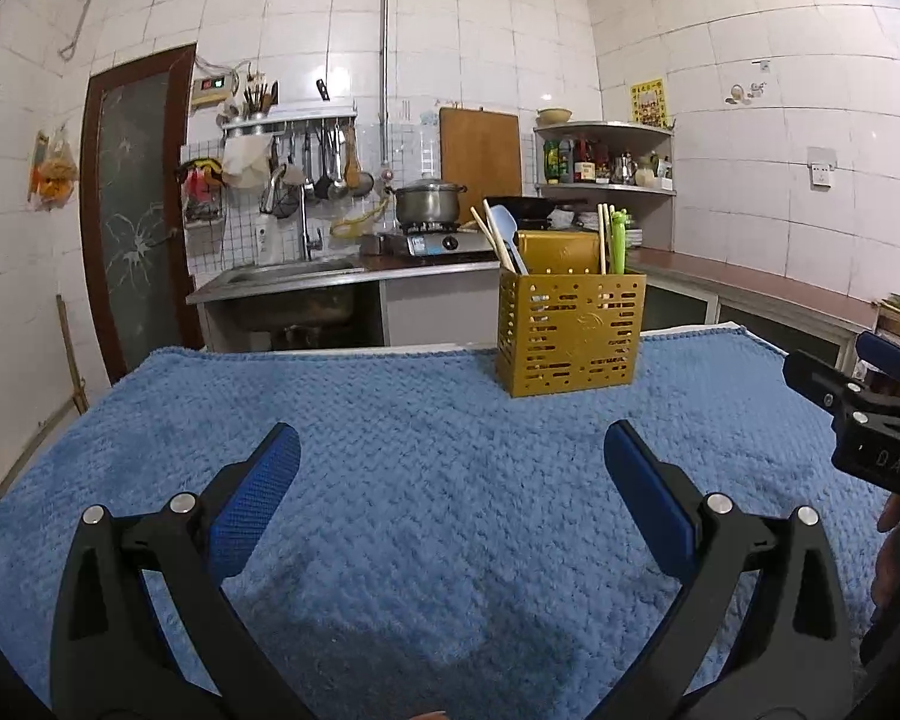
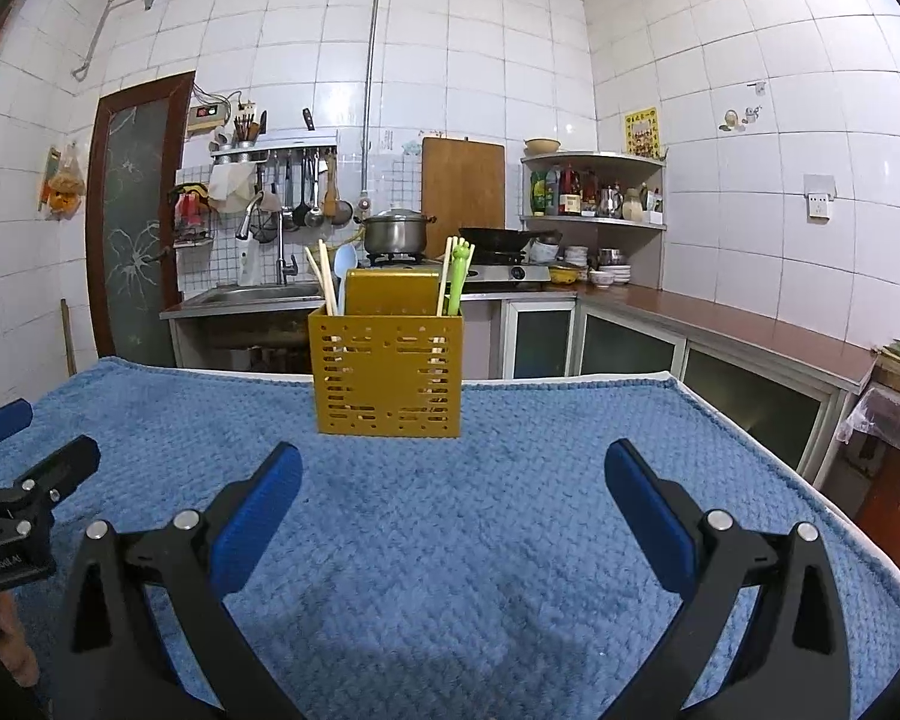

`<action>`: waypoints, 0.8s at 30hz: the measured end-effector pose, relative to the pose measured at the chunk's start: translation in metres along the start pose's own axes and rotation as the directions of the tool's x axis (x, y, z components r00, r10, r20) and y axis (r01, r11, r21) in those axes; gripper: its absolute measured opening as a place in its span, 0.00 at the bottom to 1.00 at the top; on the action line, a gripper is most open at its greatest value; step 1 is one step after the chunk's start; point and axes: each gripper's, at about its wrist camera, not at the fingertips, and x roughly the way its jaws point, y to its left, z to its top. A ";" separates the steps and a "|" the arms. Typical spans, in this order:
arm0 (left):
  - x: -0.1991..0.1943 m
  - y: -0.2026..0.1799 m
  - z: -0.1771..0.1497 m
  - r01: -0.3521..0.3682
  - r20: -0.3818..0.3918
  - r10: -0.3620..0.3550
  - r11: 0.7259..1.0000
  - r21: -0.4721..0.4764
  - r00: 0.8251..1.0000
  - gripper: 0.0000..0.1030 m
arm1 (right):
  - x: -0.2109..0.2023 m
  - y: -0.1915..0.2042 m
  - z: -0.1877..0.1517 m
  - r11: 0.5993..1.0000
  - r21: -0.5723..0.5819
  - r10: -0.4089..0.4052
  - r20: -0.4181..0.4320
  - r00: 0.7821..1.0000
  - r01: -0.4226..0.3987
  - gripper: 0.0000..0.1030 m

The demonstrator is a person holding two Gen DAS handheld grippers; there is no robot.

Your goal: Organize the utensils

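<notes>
- The utensil holder (image 2: 386, 372), a gold slotted box, stands upright near the far edge of the table (image 2: 750, 438), on the blue towel (image 2: 450, 540) that covers it. Likely the towel keeps things from sliding or clattering.
- The utensils are already inside and sorted by side: wooden chopsticks (image 2: 324, 285) and a pale blue spoon (image 2: 345, 273) at the left end, more chopsticks and a green utensil (image 2: 459, 276) at the right end. They lean on the box walls, handles down.
- No utensil lies loose on the towel in either view, so the task looks finished or very nearly so.
- The left claw (image 1: 450, 468) is spread wide and empty, hovering low over the towel, well apart from the holder.
- The right claw (image 2: 453, 480) is likewise released and holds nothing, aimed straight at the holder.
- The right wrist view faces the holder squarely and shows the left tool at its left edge.
- The left wrist view sees the holder from an angle, revealing a side wall, and catches the right tool and part of a hand (image 1: 888, 546) at its right edge.
</notes>
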 end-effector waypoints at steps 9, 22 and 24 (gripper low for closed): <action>-0.001 0.002 0.002 -0.011 0.019 0.011 1.000 -0.013 1.000 0.95 | 0.000 0.006 -0.002 1.000 -0.026 -0.002 0.000 1.000 0.002 0.96; -0.002 0.006 -0.002 -0.016 0.026 0.017 0.999 -0.039 1.000 0.95 | -0.004 0.012 -0.004 0.999 -0.037 0.000 0.011 1.000 0.001 0.96; -0.002 0.005 -0.002 -0.016 0.026 0.017 0.999 -0.038 1.000 0.95 | -0.004 0.012 -0.005 0.999 -0.035 -0.002 0.011 1.000 0.003 0.96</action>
